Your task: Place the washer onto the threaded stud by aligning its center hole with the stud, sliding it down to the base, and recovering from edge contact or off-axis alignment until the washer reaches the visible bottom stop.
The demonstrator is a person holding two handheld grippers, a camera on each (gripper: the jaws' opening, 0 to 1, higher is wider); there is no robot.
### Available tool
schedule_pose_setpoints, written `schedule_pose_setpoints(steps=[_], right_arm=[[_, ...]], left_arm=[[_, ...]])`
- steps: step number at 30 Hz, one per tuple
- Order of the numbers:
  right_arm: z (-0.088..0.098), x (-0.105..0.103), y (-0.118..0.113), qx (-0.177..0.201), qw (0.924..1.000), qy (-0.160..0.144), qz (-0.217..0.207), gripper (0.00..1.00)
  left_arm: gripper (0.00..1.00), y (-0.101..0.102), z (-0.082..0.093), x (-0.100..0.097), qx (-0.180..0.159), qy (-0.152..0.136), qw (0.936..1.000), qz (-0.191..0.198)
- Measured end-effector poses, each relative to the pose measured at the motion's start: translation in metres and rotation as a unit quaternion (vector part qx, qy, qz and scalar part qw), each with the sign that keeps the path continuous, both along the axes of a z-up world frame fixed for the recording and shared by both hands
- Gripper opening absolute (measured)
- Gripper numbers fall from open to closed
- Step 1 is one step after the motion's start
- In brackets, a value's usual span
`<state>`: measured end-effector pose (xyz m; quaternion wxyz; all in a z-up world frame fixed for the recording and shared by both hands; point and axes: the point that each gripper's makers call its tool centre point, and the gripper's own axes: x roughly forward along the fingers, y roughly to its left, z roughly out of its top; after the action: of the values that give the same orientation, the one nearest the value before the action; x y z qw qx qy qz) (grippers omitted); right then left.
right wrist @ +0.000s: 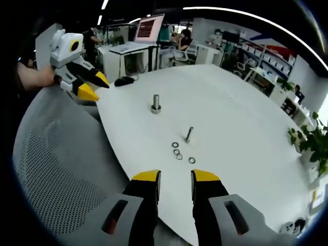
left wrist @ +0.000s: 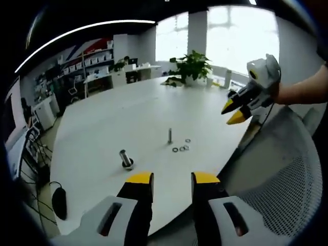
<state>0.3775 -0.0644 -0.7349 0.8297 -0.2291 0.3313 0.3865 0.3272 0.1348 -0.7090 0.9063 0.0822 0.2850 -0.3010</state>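
white gripper [left wrist: 173,179] bodies, black jaws, yellow tips

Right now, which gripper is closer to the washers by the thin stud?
Neither clearly; both hang off the table edge. The left gripper and right gripper face the washers from opposite sides, fingers open.

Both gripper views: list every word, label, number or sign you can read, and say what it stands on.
No text reads in either view.
Laptop screen: lit with lines of content, too blurred to read.
Shelf boxes: any labels are too small to make out.
Wall graphic: red and blue shapes, no letters legible.
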Motion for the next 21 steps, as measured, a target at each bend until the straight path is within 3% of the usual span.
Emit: schedule_pose_setpoints(steps=[7, 21], right_arm=[[-0.025, 0.016, 0.007, -0.024, 0.9994, 0.023, 0.007, 0.26], [-0.051, 0.057, 0.050, 0.039, 0.9944, 0.095, -0.025, 0.26]], left_arm=[[0.28, 0.002, -0.001, 0.001, -0.012, 0.007, 0.9999, 0.007], [0.27, 0.010, 0.003, 0.006, -0.021, -0.005, 0.9993, 0.031]])
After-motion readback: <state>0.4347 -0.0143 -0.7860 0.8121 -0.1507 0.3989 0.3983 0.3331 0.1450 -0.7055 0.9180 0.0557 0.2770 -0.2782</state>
